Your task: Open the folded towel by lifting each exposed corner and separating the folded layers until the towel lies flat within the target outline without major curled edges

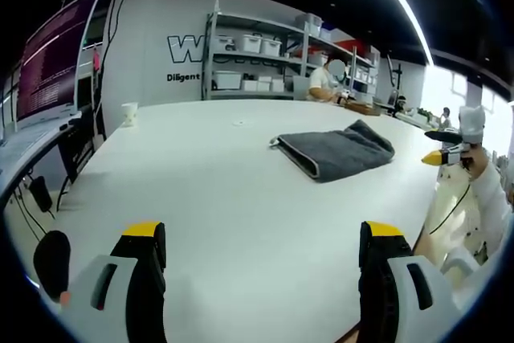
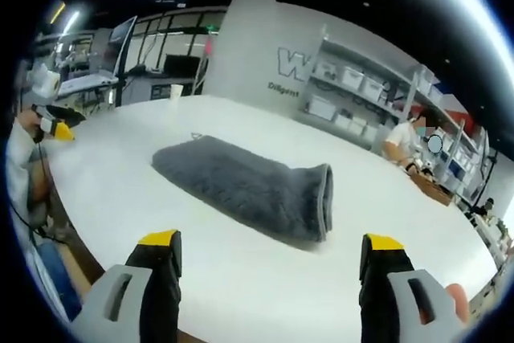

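A dark grey folded towel (image 1: 333, 149) lies on the white table (image 1: 201, 190), well ahead and to the right of my left gripper (image 1: 263, 240), which is open with nothing between its yellow-tipped jaws. In the right gripper view the same towel (image 2: 249, 184) stretches across the middle of the table (image 2: 120, 190), its folded end at the right. My right gripper (image 2: 271, 248) is open just short of the towel and holds nothing. The right gripper's yellow tip (image 1: 435, 158) shows at the right edge of the left gripper view; the left gripper's tip (image 2: 63, 134) shows at far left.
A paper cup (image 1: 129, 113) stands at the table's far left side. Shelves with white bins (image 1: 257, 62) line the back wall, where a person (image 1: 323, 84) sits. A monitor (image 1: 55, 58) stands at left. A person's sleeve (image 1: 486, 198) is at the right edge.
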Available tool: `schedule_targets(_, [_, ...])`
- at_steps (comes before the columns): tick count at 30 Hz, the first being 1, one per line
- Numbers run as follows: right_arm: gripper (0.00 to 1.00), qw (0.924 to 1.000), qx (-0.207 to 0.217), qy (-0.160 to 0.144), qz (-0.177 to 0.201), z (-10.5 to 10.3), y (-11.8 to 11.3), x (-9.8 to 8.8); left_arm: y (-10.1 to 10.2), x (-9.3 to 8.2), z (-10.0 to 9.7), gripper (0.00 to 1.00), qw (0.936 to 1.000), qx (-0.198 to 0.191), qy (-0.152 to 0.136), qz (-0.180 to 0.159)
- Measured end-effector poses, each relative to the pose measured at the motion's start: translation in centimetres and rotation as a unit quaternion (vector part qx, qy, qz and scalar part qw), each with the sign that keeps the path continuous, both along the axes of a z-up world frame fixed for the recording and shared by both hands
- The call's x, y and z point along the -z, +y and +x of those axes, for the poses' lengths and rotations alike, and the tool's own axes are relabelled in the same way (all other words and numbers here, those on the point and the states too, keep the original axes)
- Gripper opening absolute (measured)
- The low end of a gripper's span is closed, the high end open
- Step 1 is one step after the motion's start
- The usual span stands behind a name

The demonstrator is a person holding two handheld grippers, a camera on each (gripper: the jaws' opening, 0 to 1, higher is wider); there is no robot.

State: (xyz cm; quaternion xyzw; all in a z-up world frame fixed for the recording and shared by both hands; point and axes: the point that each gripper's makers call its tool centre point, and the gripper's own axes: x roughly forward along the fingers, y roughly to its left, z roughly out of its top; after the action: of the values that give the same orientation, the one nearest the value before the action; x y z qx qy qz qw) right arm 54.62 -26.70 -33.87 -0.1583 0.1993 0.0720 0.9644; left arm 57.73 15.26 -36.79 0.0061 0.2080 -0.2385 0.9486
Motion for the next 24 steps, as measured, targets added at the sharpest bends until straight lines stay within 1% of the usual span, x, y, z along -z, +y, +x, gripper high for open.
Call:
schedule_targets(5, [0.99, 0.9999, 0.004, 0.011, 0.001, -0.4, -0.1, 0.5, -0.1, 0.1, -0.1, 0.99, 1.0000, 0.002, 0.000, 0.000])
schedule_targets(12, [0.99, 0.9998, -0.001, 0.018, 0.007, -0.5, 0.1, 0.8, -0.1, 0.3, -0.1, 0.99, 1.0000, 0.002, 0.003, 0.001])
schedule_targets(18, [0.99, 0.9995, 0.006, 0.027, 0.012, -0.3, -0.3, 1.4, -0.1, 0.4, -0.1, 0.99, 1.0000, 0.002, 0.004, 0.001])
schedule_targets(22, [0.99, 0.9992, 0.010, 0.034, 0.018, 0.0, -0.5, 1.9, -0.1, 0.5, -0.1, 0.99, 1.0000, 0.002, 0.004, 0.002])
schedule_targets(24, [0.99, 0.9987, 0.008, 0.044, 0.022, 0.3, -0.5, 2.5, -0.1, 0.5, -0.1, 0.99, 1.0000, 0.002, 0.005, 0.001])
